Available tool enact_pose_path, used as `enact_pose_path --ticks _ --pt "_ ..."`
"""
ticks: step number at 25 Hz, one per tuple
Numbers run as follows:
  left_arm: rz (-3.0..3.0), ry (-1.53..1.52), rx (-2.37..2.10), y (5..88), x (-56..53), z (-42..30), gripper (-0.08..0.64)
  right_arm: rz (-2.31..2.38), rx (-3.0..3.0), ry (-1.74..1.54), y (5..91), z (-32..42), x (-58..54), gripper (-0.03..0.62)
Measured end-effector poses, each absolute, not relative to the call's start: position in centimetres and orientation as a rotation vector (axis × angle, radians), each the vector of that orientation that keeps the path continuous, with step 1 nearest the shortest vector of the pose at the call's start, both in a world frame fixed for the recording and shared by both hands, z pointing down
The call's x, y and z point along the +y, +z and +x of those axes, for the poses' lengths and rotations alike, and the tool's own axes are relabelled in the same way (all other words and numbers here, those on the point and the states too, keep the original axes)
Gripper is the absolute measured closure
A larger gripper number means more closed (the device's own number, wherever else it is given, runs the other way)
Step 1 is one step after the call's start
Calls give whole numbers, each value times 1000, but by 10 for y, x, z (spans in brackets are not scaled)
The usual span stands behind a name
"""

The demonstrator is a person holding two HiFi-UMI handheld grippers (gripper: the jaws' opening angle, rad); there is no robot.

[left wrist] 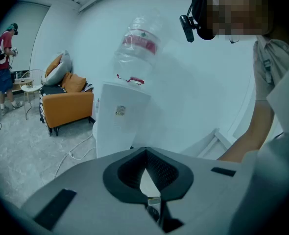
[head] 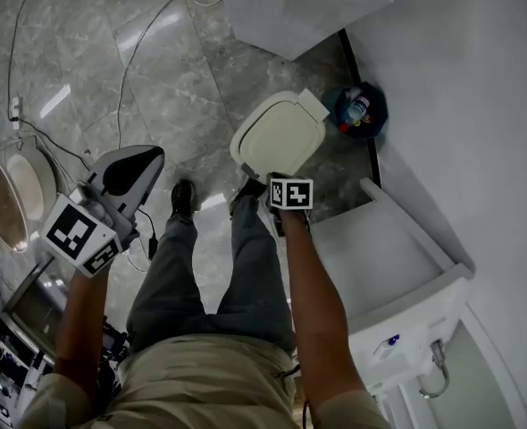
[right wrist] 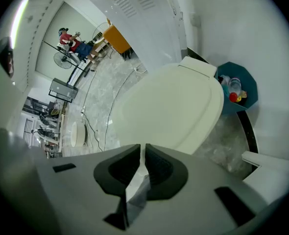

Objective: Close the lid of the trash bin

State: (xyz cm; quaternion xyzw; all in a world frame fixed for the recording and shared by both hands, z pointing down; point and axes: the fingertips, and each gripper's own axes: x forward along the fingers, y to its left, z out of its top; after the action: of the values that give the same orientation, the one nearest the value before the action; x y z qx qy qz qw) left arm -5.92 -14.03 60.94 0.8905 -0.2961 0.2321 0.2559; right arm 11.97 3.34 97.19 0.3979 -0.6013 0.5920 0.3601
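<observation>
The trash bin's cream lid lies flat over the bin, whose body is hidden under it. In the right gripper view the lid fills the middle, with its hinge tab at the far end. My right gripper hovers at the lid's near edge and mostly hides under its marker cube. Its jaws are shut with nothing between them and sit just above the lid. My left gripper is held up to the left, away from the bin. It is shut on nothing and points at the wall.
A small blue bin with bottles stands right of the lid by the wall. A white water dispenser stands behind, a white cabinet at right. Cables run over the grey floor. The person's shoes are just before the bin.
</observation>
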Motion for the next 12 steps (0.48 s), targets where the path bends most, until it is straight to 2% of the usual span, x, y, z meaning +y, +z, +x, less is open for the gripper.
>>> enact_pose_path --ticks 12 --pt "2383 656 -829 637 -144 -65 548 934 -1505 1473 1021 115 42 558"
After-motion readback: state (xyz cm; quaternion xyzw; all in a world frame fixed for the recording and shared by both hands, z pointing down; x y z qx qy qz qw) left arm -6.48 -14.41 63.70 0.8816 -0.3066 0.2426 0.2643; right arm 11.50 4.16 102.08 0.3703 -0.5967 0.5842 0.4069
